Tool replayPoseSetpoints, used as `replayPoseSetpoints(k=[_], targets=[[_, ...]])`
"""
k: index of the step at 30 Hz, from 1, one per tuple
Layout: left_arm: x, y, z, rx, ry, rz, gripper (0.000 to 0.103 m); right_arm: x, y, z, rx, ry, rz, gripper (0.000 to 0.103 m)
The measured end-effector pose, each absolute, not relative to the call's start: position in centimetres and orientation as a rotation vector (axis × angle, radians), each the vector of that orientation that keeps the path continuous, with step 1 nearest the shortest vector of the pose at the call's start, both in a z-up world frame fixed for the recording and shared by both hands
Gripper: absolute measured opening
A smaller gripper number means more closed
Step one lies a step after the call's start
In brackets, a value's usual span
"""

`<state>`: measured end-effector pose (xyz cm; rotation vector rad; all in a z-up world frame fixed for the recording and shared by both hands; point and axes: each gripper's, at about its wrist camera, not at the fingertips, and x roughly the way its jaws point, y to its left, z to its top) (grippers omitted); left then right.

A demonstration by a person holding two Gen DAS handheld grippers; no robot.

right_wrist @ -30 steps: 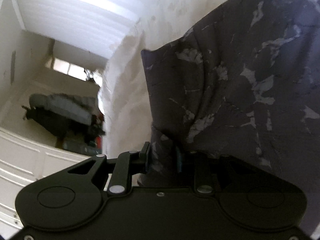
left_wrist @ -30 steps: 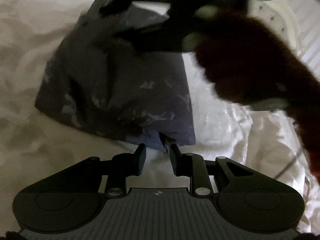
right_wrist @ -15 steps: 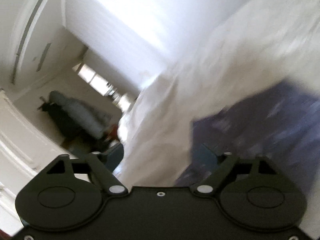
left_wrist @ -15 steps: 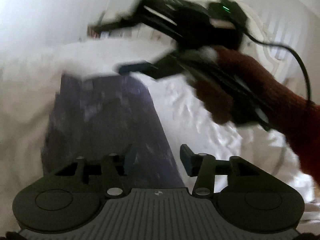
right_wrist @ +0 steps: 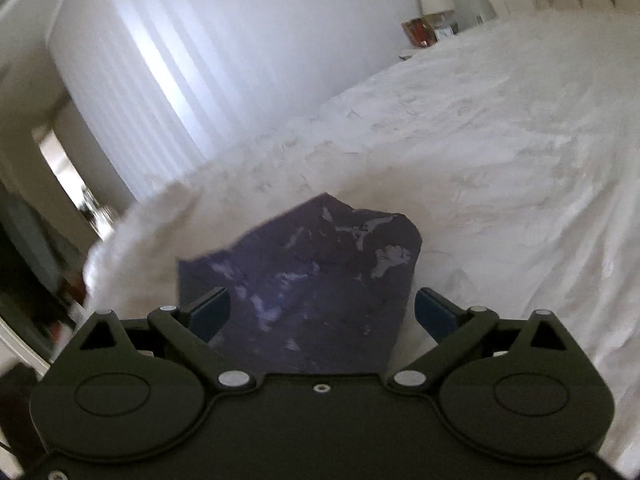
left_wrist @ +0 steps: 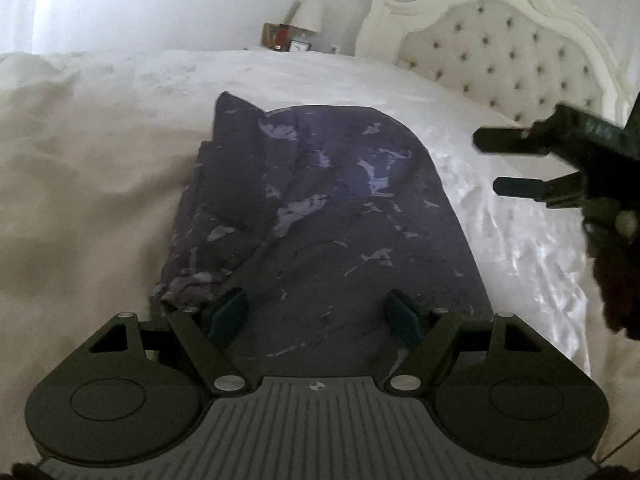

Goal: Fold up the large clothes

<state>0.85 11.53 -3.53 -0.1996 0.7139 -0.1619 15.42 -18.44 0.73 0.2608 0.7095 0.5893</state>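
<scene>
Matt purple cloth garment [left_wrist: 320, 216], seemingly satiny bedspread [left_wrist: 520, 240]

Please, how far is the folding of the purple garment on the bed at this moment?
Done, it seems: the purple garment lies on the white bed as a compact folded bundle, though its left edge is rumpled. In hand: nothing. The left gripper and right gripper are both open, with the cloth lying between their fingers but not pinched. Left: perhaps smoothing that edge or one more fold; I cannot tell whether other clothes wait.

Open white bedspread [left_wrist: 100, 168] all around; headboard [left_wrist: 500, 48] far right.
</scene>
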Motion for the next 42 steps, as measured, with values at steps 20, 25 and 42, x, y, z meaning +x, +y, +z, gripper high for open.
replayPoseSetpoints(k=[20, 25, 42], targets=[[-0.1, 10.7, -4.1, -0.178, 0.664, -0.144, 0.076, 18.3, -0.4, 2.1, -0.102, 0.75, 0.979, 0.067], [-0.5, 10.5, -4.1, -0.17, 0.654, -0.138, 0.076, 17.6, 2.1, 0.8, -0.244, 0.779, 0.916, 0.022], [-1.1, 10.4, -3.8, -0.2, 0.675, -0.106, 0.077, 21.5, 1.7, -2.3, -0.114, 0.822, 0.881, 0.014]])
